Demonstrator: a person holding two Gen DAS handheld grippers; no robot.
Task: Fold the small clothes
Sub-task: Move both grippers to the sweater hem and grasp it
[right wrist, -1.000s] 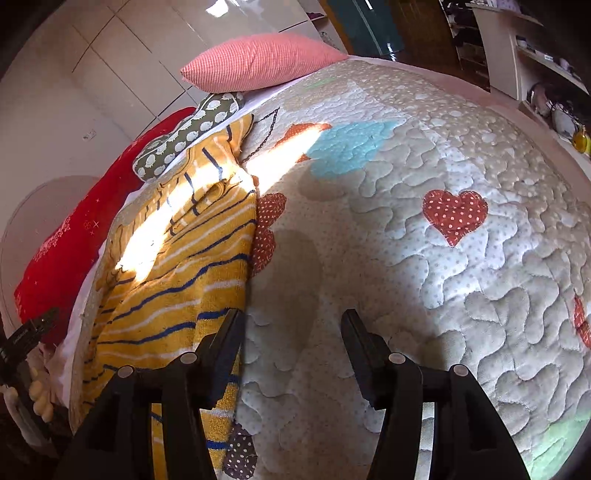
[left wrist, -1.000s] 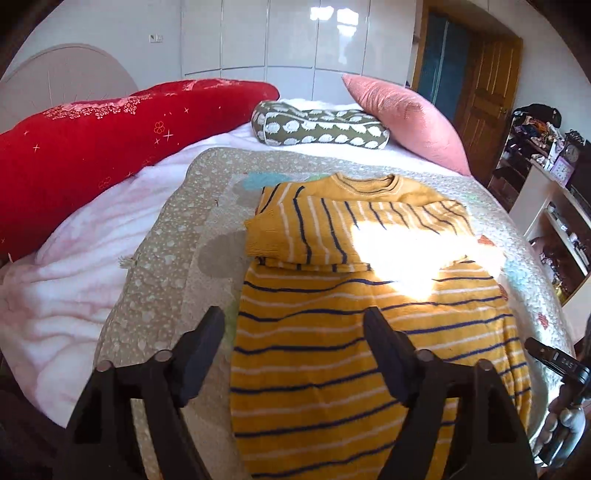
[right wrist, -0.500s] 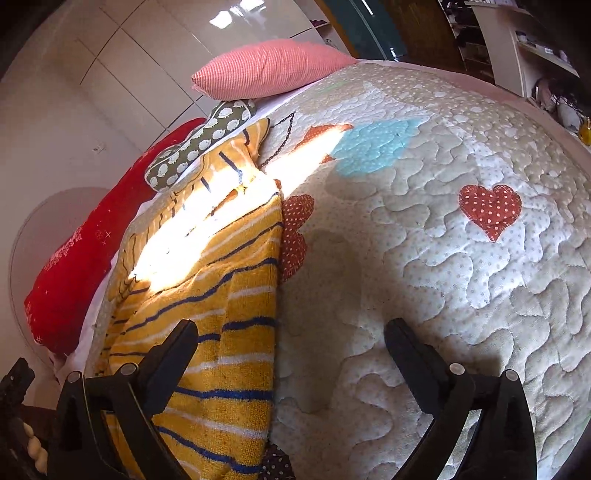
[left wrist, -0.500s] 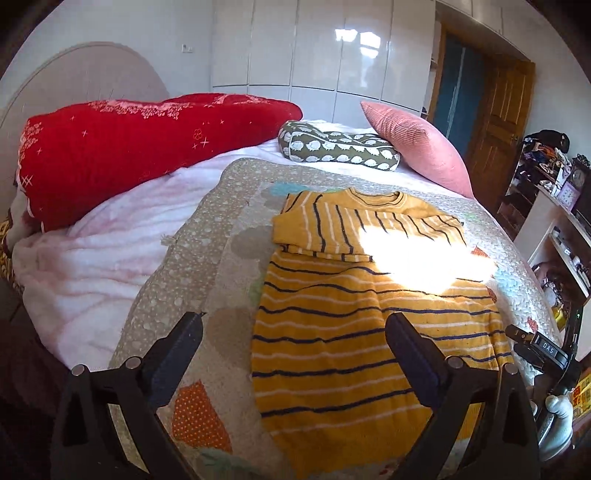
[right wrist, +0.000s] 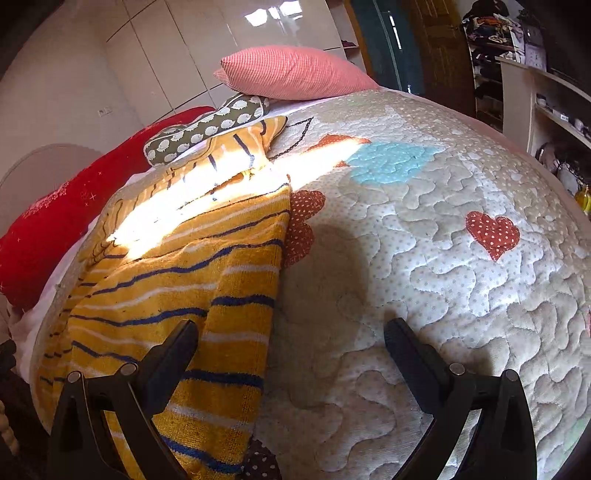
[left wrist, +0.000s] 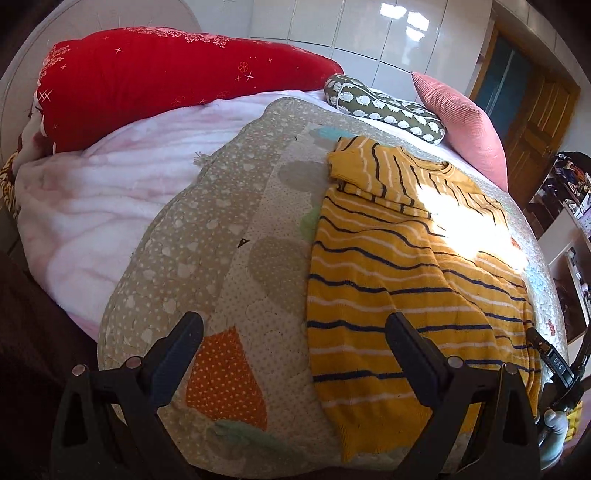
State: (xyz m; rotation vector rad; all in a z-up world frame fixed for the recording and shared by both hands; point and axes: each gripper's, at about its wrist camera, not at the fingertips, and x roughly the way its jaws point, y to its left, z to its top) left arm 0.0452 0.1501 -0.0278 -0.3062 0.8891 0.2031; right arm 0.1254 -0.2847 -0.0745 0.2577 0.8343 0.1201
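the letters "das" show on the right gripper (left wrist: 557, 363).

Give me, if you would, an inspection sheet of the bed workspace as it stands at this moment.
Surface: patchwork quilt spread over the bed, with a pink blanket beside it.
Job's things: yellow striped jumper lying flat on the quilt, its sleeves folded across the chest, the hem end unfolded.
Clutter: red duvet, green patterned cushion and pink pillow at the head of the bed.
Grippers: left gripper open, holding nothing, over the jumper's left edge; right gripper open, holding nothing, over its right edge.
Cables: nothing seen.
Surroundings: white wardrobe doors, wooden door, crowded shelves.
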